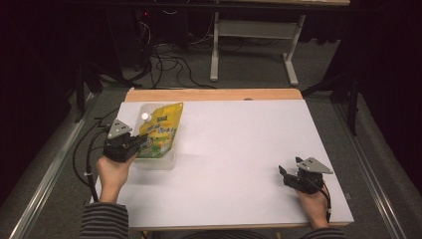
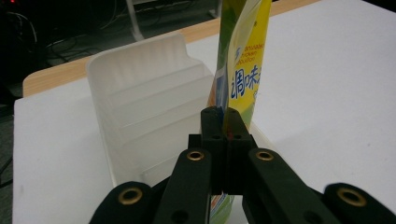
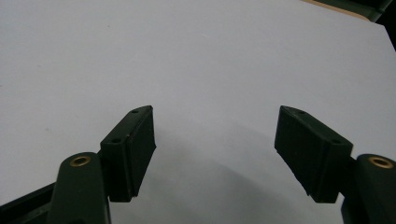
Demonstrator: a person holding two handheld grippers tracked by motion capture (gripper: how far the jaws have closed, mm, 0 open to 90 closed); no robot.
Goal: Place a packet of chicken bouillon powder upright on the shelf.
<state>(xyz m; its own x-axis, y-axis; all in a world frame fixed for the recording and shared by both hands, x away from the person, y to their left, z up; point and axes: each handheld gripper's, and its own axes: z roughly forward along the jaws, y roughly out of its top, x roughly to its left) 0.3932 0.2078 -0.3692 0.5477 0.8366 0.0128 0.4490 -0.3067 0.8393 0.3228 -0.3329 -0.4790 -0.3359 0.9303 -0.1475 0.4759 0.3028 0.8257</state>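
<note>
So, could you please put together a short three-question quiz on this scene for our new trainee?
1. True or false: the left gripper is shut on the yellow seasoning pouch.
2. How do the right gripper's jaws stand: A open, B shut?
3. Fill in: the pouch stands in a translucent plastic ____.

Key: 1 true; 2 A; 3 rack.

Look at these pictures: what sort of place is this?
Probably a lab or test room: a white table on grey carpet, cables trailing across the floor, and dark surroundings with another table's legs behind.
</note>
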